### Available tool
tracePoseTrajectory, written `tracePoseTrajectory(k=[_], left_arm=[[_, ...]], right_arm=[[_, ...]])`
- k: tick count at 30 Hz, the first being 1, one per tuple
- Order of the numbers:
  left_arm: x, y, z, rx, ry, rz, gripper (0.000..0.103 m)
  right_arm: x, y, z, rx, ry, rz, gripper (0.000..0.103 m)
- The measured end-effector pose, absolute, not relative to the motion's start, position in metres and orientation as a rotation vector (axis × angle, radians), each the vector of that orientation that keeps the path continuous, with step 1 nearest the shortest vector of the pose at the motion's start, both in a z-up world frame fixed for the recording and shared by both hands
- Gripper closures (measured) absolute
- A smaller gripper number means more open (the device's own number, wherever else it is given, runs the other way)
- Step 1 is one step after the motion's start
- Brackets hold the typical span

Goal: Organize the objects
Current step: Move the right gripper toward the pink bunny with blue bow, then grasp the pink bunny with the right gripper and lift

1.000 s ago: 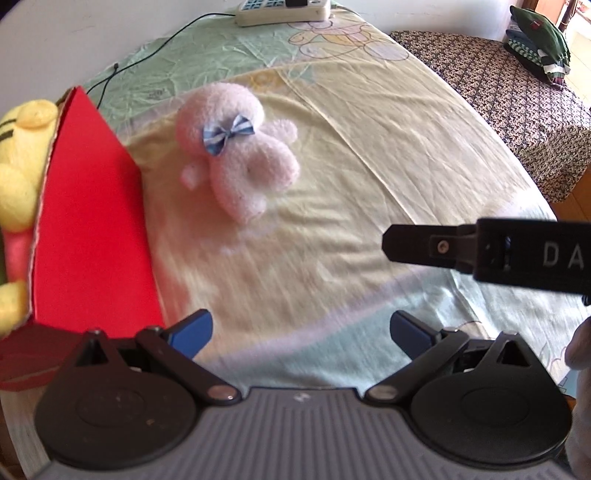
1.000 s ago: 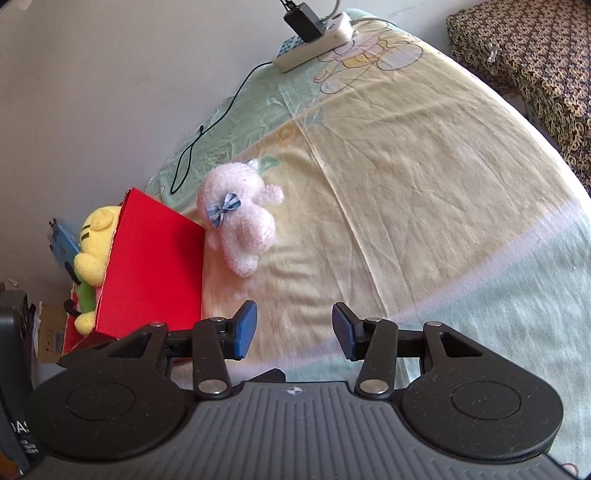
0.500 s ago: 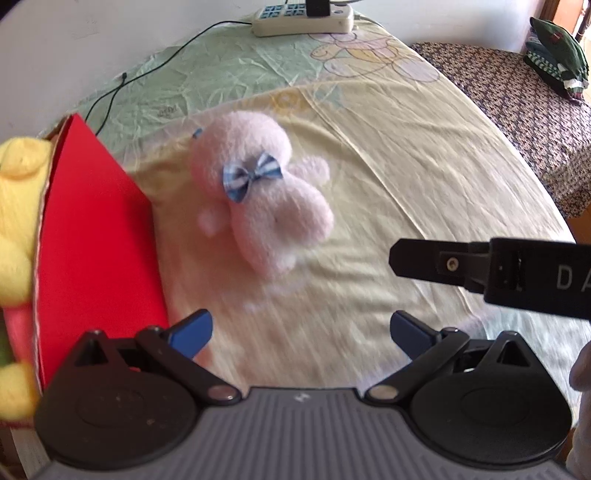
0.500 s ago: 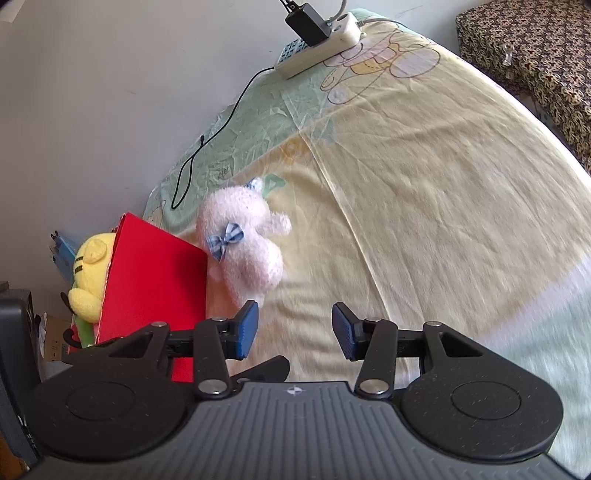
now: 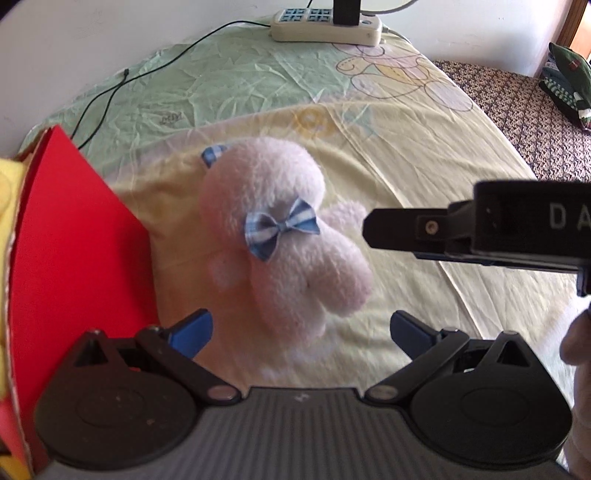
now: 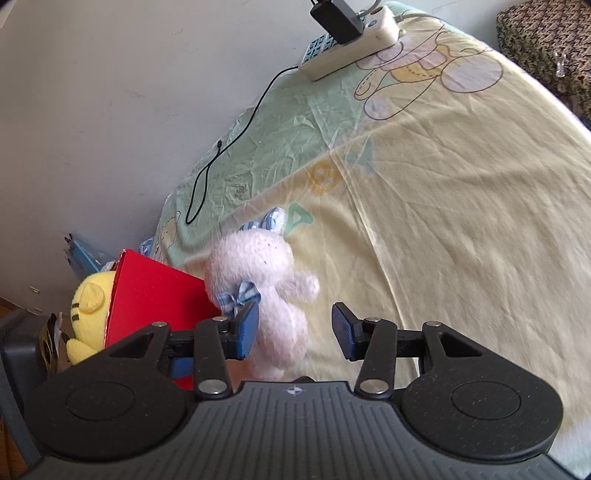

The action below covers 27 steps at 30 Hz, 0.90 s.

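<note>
A pink plush toy (image 5: pixel 280 240) with a blue checked bow lies on the yellow-green bedsheet (image 5: pixel 424 155), right beside a red box (image 5: pixel 74 251). My left gripper (image 5: pixel 301 332) is open, and the toy's lower end lies between its blue pads. In the right wrist view the same pink plush toy (image 6: pixel 266 295) lies between the open fingers of my right gripper (image 6: pixel 295 328), close to the left pad. A finger of the right gripper (image 5: pixel 406 229) reaches in from the right just past the toy. A yellow plush toy (image 6: pixel 88 310) sits inside the red box (image 6: pixel 155 295).
A white power strip (image 5: pixel 325 27) with a black plug stands at the bed's far end, its black cable (image 6: pixel 229 140) trailing across the sheet. The wall (image 6: pixel 110 92) runs along the left. A patterned seat (image 5: pixel 524 107) with dark green cloth (image 5: pixel 569 77) is at the right.
Both grippers have moved forward toward the pink plush toy, which now lies between their open fingers. The toy and box have not moved.
</note>
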<state>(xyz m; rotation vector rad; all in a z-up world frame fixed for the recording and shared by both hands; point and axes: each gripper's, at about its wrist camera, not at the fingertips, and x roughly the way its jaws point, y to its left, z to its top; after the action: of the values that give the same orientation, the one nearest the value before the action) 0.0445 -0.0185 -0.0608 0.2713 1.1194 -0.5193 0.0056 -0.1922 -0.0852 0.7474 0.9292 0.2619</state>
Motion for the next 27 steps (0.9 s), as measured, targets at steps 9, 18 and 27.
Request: tracePoseTrajectory(k=[9, 18, 27], left_arm=[[0.057, -0.014, -0.067, 0.209, 1.084, -0.544, 0.001], [0.072, -0.017, -0.082, 0.188, 1.111, -0.525, 0.002], [0.076, -0.017, -0.085, 0.203, 1.105, -0.508, 0.006]], right_arm=[[0.034, -0.186, -0.103, 0.746, 0.974, 0.316, 0.054], [0.053, -0.181, -0.112, 0.789, 0.984, 0.403, 0.053], [0.055, -0.170, -0.119, 0.888, 0.999, 0.496, 0.067]])
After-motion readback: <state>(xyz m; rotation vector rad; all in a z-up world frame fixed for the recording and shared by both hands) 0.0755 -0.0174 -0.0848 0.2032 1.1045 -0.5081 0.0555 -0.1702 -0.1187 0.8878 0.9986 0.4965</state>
